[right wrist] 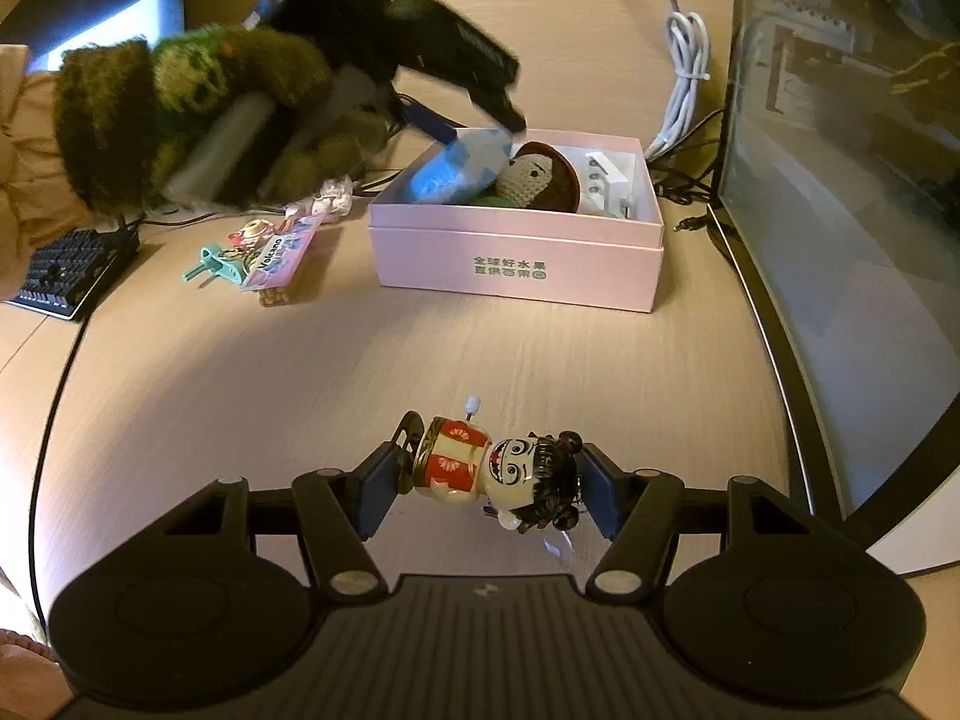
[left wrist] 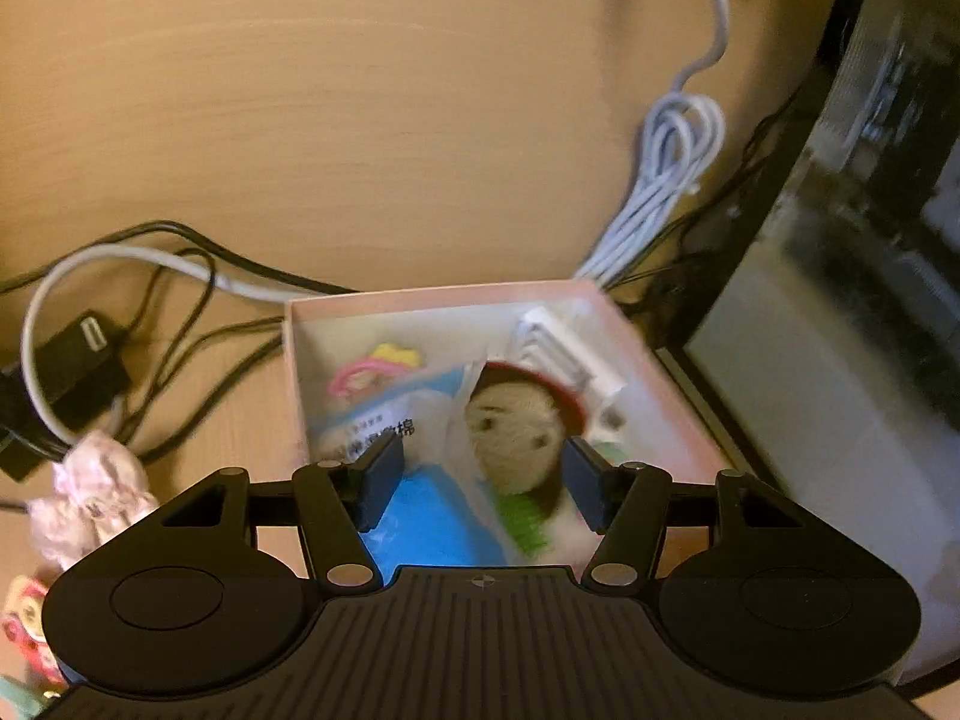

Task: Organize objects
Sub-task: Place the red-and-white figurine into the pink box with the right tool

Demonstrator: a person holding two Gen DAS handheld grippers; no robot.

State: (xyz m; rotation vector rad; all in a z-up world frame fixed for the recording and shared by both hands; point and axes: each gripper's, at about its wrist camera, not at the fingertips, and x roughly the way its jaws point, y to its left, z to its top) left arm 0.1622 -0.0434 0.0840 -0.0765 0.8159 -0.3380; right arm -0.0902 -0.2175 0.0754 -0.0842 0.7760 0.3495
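Right wrist view shows my right gripper [right wrist: 480, 489] clamped on a wind-up doll [right wrist: 498, 471], one pad on its base and the other on its black hair, so the toy lies sideways between the fingers just above the desk [right wrist: 480, 360]. At twelve o'clock from it sits the pink box [right wrist: 516, 261], well apart, already holding a knitted doll [right wrist: 540, 175], a blue packet [right wrist: 462, 171] and a white power strip [right wrist: 612, 180]. I judge the sorting partly done: at ten o'clock from the box a keychain [right wrist: 219, 264] and a card pack [right wrist: 282, 261] lie loose on the desk, and a crumpled pink wrapper [right wrist: 333, 195] lies near the box's left wall.

From the left wrist view, my left gripper [left wrist: 480, 477] hangs over the box [left wrist: 420, 299], angled down into it. Its jaws stand about half open, with the knitted doll [left wrist: 519, 435] and blue packet [left wrist: 420, 528] seen between the pads; I see no pad pressing on either, though blur leaves some doubt. A gloved hand [right wrist: 198, 120] carries that gripper in from the ten o'clock side of the box.

Next, I reckon, the wind-up doll goes forward into the box, then the loose pieces
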